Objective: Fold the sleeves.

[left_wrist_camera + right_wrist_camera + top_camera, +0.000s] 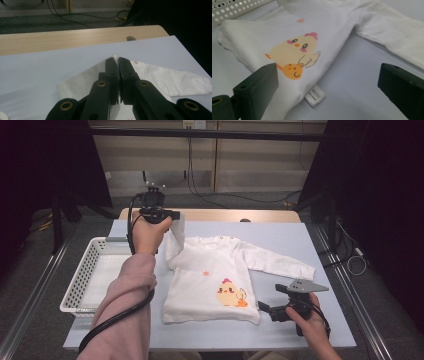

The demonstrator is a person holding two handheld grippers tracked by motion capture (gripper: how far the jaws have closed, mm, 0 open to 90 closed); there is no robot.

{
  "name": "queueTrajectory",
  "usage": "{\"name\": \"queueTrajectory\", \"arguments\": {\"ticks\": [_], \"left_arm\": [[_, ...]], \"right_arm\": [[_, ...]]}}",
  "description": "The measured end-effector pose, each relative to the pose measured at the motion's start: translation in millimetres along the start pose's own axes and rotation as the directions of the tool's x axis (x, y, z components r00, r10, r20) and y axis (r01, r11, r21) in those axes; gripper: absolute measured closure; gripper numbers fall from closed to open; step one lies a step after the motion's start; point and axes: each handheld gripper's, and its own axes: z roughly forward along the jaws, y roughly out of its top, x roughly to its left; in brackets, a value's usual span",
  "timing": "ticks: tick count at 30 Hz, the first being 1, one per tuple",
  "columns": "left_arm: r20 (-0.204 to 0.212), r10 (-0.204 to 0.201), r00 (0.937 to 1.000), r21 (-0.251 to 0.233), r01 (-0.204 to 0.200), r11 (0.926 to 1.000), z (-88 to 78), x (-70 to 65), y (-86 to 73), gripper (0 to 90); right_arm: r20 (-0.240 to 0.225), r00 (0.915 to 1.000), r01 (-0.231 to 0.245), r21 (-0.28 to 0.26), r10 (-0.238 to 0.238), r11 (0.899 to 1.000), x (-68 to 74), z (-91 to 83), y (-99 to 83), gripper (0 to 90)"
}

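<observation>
Left gripper view has the left claw [116, 60] shut tight on a pinch of white cloth: the end of one sleeve [174, 240] of a small white shirt [212, 285], which the high view shows lifted off the bench [280, 240] while the body of the shirt lies flat. By my reading the step in hand is folding, with this sleeve due to be carried across the chest and laid down flat. The right claw [329, 82] stands wide open and holds nothing, low near the hem beside the chick print [295, 58] and the label [314, 95]; it could pin the hem while the sleeve goes over. The other sleeve [280, 262] lies stretched out toward the bench's right side. A white basket [87, 270] sits just beside the shirt on the left, so the left forearm has little room there. Bare bench lies open beyond the collar and along the near edge.
</observation>
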Motion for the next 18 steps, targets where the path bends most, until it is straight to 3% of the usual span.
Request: {"name": "queueTrajectory", "arguments": {"ticks": [18], "left_arm": [[0.021,0.017,0.9996,-0.006,-0.016,0.9998,5.8,-12.7,4.3,87.1]], "right_arm": [[0.001,0.9999,0.013,-0.006,-0.013,1.000,-0.4,-0.2,0.1,2.9]]}}
